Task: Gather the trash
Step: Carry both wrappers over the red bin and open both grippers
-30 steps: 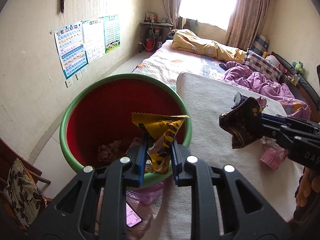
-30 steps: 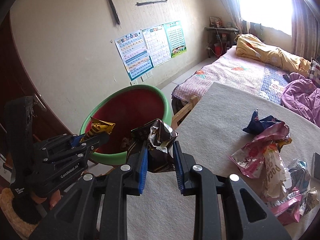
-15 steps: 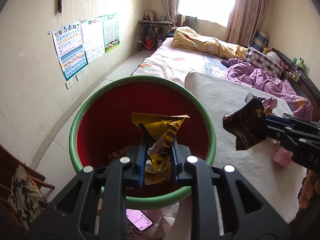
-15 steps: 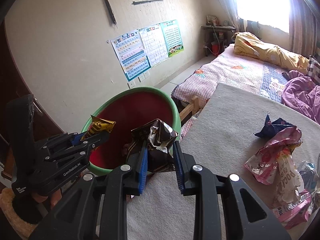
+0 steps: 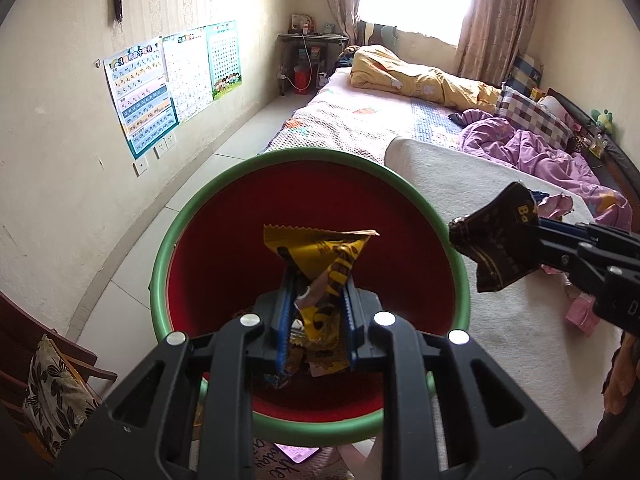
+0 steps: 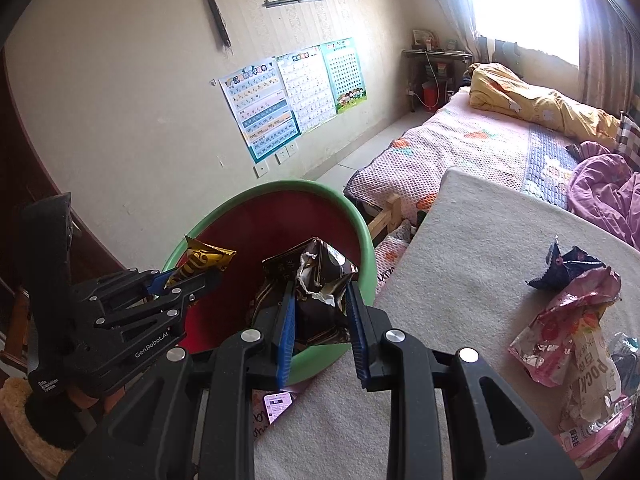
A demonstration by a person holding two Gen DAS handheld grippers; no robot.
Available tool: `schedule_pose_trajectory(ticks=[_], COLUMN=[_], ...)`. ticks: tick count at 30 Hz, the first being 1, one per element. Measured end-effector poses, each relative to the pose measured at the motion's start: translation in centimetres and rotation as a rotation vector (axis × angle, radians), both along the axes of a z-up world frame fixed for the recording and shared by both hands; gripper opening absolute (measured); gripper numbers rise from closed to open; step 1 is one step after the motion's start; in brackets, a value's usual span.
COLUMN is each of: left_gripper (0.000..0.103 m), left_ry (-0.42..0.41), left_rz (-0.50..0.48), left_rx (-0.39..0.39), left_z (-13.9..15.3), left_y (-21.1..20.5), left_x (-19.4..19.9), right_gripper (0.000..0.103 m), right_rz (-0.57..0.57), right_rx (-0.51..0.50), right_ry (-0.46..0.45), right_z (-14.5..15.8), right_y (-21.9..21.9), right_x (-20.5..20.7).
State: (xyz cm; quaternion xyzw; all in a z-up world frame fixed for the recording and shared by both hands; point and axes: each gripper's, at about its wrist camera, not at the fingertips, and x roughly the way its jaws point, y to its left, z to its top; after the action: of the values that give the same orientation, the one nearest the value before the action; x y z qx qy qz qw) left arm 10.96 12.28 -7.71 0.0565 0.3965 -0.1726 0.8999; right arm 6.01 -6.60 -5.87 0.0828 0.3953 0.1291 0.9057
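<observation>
A green-rimmed bin with a red inside (image 5: 192,224) (image 6: 352,216) stands on the floor beside the table. My left gripper (image 5: 318,300) is shut on a yellow snack wrapper (image 5: 320,252) and hangs over the bin's mouth. In the right wrist view that gripper (image 6: 188,280) and its yellow wrapper (image 6: 200,260) sit over the bin's left rim. My right gripper (image 6: 320,312) is shut on a dark brown crumpled wrapper (image 6: 316,276), over the bin's near right rim. From the left wrist view the brown wrapper (image 5: 496,248) hangs beside the bin's right rim.
A table with a beige cloth (image 6: 472,264) lies right of the bin, bearing a dark blue wrapper (image 6: 568,268) and pink snack bags (image 6: 568,336). A bed (image 5: 380,120) lies beyond. A chair with a patterned cushion (image 5: 52,392) is at the lower left. Posters (image 6: 296,88) hang on the wall.
Both grippers have moved towards the bin with their wrappers. The bin looks larger and more central in the left wrist view, and the yellow wrapper now hangs over its opening.
</observation>
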Motion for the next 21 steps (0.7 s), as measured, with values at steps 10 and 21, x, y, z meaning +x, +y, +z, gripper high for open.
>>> schedule_pose_trajectory(ticks=[10,21], left_gripper=[0.021,0.021], left_ry=[0.029,0.053], left_rz=[0.014,0.022], left_rx=[0.017,0.023], left_z=[-1.0,-1.6], left_y=[0.9,1.8], left_x=[1.3,2.9], right_gripper=[0.024,0.024], right_rz=[0.024,0.06], right_rx=[-0.006,-0.033], right_ry=[0.027,0.056], right_z=[-0.8,-1.7], right_y=[1.8,3.4], right_x=[2.5,4.1])
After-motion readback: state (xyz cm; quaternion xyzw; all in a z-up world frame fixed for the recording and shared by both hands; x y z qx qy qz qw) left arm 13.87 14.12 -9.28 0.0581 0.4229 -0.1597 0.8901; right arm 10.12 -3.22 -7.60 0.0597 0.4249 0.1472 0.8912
